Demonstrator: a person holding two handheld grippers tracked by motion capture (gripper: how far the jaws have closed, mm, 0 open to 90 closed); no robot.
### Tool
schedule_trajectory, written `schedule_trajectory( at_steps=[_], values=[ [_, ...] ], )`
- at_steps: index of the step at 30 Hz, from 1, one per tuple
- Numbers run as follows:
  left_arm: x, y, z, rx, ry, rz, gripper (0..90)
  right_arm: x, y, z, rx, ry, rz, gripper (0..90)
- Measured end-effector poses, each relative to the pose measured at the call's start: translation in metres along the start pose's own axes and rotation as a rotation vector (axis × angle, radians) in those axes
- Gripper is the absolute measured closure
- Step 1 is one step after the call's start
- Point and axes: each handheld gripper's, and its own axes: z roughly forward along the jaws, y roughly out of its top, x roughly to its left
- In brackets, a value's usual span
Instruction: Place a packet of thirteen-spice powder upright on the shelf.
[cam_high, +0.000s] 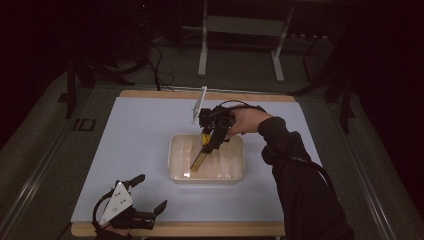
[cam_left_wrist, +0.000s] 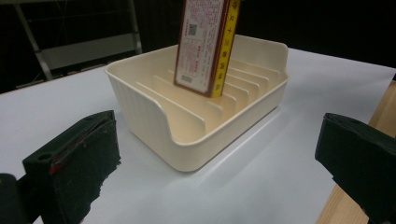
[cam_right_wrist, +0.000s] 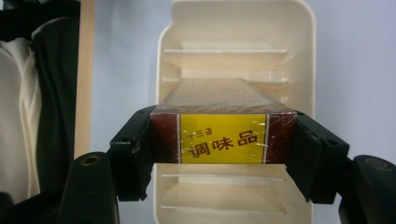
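Note:
A cream plastic rack tray (cam_high: 175, 167) with several upright dividers sits mid-table on the white mat. My right gripper (cam_high: 209, 145) is shut on a flat red and yellow seasoning box (cam_high: 200, 159), which is tilted with its lower end down among the dividers. In the right gripper view the box (cam_right_wrist: 223, 138) is clamped at both ends between the black jaws, above the tray (cam_right_wrist: 299, 60). The left gripper view looks at the tray (cam_left_wrist: 154, 116) and the box (cam_left_wrist: 205, 44) standing in a slot. My left gripper (cam_high: 150, 194) rests open near the table's front left edge, holding nothing.
The white mat (cam_high: 135, 135) covers a wooden table (cam_high: 200, 229) whose edge shows at front and back. A thin white upright piece (cam_high: 199, 104) stands just behind the tray. A metal stand's legs (cam_high: 202, 55) are on the dark floor beyond.

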Motion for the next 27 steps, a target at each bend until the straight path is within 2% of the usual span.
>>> schedule_trajectory(
  at_steps=[13, 20, 27],
  values=[
    [0.001, 0.000, 0.000, 0.000, 0.000, -0.002, 0.0, 0.000, -0.003, 0.000, -0.001, 0.007, 0.006, 31.9],
    [0.001, 0.000, 0.000, -0.002, 0.000, -0.001, 0.0, 0.001, -0.005, 0.000, 0.017, 0.005, 0.008, 31.9],
    [0.001, 0.000, 0.000, -0.003, -0.001, -0.003, 0.0, 0.000, -0.001, 0.013, 0.039, 0.013, 0.012, 31.9]
  ],
)
